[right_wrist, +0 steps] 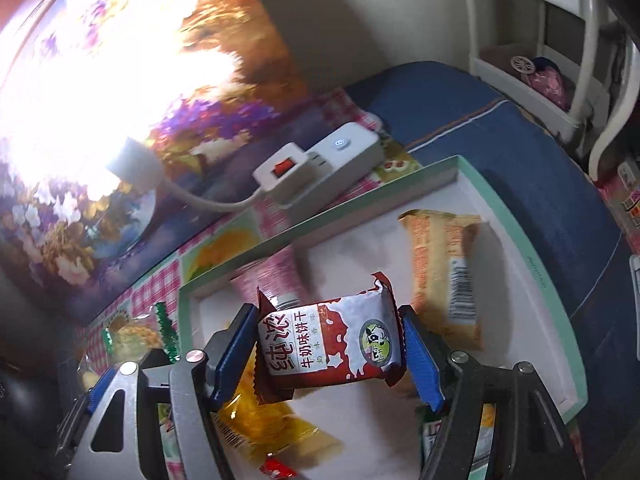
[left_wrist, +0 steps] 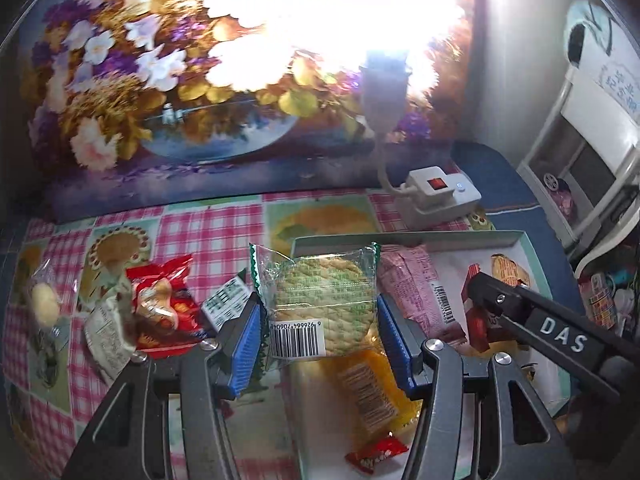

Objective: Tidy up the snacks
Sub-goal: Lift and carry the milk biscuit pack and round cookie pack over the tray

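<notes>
Left wrist: left tongs (left_wrist: 318,316) clamp crinkly clear-wrapped round cracker (left_wrist: 320,300); right tongs (right_wrist: 330,350) clamp glossy red-white biscuit pack (right_wrist: 330,350).

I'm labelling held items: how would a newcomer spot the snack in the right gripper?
Find the white tray. Above it, the right gripper clamps a red-and-white biscuit packet; unlike neighbours, it has a cow badge.
</notes>
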Tool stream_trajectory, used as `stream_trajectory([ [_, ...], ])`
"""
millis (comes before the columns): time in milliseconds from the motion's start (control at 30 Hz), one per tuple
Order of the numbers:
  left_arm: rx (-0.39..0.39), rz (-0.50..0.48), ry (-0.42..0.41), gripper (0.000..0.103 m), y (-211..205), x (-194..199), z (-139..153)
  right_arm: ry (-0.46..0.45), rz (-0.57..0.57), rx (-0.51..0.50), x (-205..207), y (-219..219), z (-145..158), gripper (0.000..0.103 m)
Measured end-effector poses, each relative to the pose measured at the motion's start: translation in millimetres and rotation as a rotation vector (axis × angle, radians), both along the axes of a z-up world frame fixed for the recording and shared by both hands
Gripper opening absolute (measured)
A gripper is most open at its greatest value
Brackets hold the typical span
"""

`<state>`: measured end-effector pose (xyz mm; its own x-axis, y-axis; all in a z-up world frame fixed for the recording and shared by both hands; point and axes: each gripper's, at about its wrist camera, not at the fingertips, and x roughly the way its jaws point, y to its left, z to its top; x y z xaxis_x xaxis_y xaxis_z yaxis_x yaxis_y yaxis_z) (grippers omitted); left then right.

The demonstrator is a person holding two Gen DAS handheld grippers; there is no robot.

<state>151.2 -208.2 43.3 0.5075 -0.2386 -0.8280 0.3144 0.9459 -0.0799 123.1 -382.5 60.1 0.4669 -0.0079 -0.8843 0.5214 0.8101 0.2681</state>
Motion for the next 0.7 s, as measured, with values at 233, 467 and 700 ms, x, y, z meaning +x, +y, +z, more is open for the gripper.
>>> stream_trajectory([
  [233, 0.015, -0.01, -0.037, 0.058, -21, 23, -8, -0.013, -0.014, 0.012, 1, -10, -10, 0.073],
  [467, 0.044, 0.002, -0.02, 0.058, -27, 36, -21, -0.027, -0.008, -0.001, 5, -8, -14, 0.073],
  [700, 0.036, -0.027, 0.01, 0.058, -35, 23, -36, -0.026, -0.017, 0.0, 3, -12, -15, 0.073],
])
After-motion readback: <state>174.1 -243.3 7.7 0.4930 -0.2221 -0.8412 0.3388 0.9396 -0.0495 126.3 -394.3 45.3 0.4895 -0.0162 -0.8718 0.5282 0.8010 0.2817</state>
